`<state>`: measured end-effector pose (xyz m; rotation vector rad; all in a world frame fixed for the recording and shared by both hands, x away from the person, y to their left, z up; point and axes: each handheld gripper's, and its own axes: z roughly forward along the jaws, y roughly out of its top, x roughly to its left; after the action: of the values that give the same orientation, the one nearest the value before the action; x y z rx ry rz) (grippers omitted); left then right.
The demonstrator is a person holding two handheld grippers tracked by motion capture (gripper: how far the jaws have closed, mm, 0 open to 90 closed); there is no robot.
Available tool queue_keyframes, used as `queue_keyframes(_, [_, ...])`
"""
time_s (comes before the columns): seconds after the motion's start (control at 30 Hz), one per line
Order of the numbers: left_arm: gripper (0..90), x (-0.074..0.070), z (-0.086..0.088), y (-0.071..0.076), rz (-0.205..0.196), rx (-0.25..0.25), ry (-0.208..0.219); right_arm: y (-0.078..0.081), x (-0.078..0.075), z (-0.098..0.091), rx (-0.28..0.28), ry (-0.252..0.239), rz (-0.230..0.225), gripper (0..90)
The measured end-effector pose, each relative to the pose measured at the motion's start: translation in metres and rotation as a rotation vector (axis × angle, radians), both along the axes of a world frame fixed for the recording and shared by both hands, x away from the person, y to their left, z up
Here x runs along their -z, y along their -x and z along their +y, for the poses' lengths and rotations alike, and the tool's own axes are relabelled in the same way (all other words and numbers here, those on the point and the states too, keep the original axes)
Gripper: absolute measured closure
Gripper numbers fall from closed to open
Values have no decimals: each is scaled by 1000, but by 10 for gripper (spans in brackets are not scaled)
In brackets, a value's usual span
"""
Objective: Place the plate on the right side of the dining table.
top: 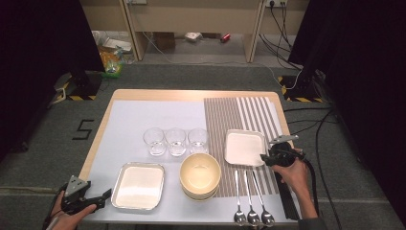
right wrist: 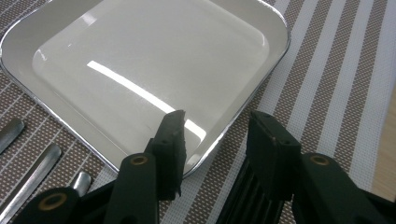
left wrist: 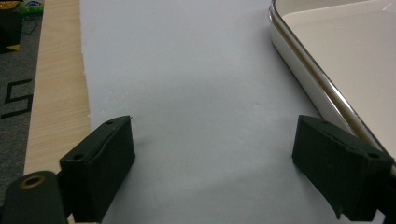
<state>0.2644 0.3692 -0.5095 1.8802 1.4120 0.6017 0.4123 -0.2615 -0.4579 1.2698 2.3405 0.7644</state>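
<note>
Nearest the high camera, three metal spoons (top: 251,201) lie side by side at the table's front edge, on a brown-and-white striped placemat (top: 234,120). Largest of the containers is a shallow square white tray with a metal rim (top: 138,186) at front left, empty; the left gripper (top: 103,196) rests just beside it on the white sheet, its jaws wide apart with nothing between them. A smaller square white dish with a silvery rim (right wrist: 140,74) sits on the placemat, empty too. The right gripper (right wrist: 215,140) straddles its near corner, one jaw over the inside, the other outside the rim, parted and not pressing. Between the two sits a stack of round cream bowls (top: 200,175), the top one empty. Behind stand three clear empty glasses (top: 175,141) in a row.
</note>
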Motion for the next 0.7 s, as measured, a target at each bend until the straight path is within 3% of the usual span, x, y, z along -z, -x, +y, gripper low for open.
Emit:
queue_keyframes(0.1, [117,0,0,0,0,-1,0,0,3,0,4,-20,25,602])
queue_keyframes(0.37, [116,0,-1,0,1,-4,-3,-3,7,3,24,19,11,697])
queue_keyframes(0.43, [115,1,-2,-1,-13,-14,-4,-6,8,3,33,17,-7,713])
queue_keyframes(0.47, [114,0,-1,0,1,-8,-5,-7,9,3,36,18,-18,720])
queue_keyframes(0.5, [114,1,-2,-1,-11,-13,-4,-9,9,3,37,20,-25,732])
queue_keyframes(0.7, [114,0,-1,0,3,-8,-6,-17,7,5,55,25,-57,786])
